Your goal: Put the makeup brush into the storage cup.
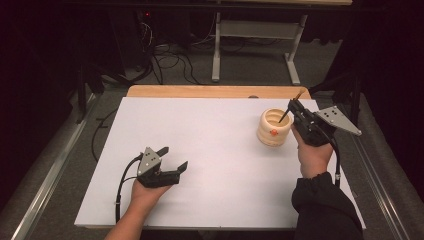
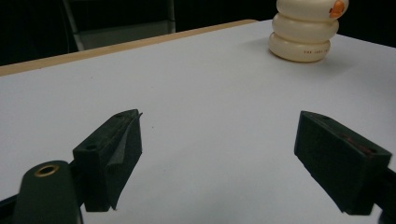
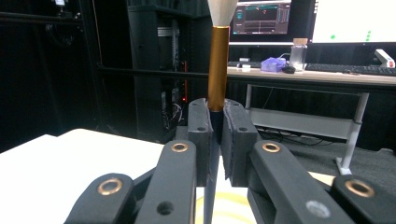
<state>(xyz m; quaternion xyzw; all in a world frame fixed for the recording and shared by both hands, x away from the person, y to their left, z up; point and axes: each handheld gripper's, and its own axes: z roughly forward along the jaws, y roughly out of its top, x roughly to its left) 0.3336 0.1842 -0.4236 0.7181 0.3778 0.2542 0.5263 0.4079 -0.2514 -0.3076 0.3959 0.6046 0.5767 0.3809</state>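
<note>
In the high view, a cream ribbed holder (image 1: 274,128) stands on the white desk (image 1: 215,145) toward its far right. The right gripper (image 1: 296,107) hovers just right of the holder, its jaws closed on a thin brush (image 1: 288,109) that slants over the holder's mouth, its dark lower end inside the rim. The left gripper (image 1: 174,159) rests well to the left of the holder and nearer the person, its jaws spread with nothing between them.

In the left gripper view, the holder (image 2: 306,29) sits far off at upper right, an orange spot near its top; the two black jaws stand wide apart over bare desk.

In the right gripper view, the jaws pinch the brush (image 3: 217,70) at its dark handle, just below the gold ferrule; the holder's pale rim (image 3: 233,205) lies directly beneath.
</note>
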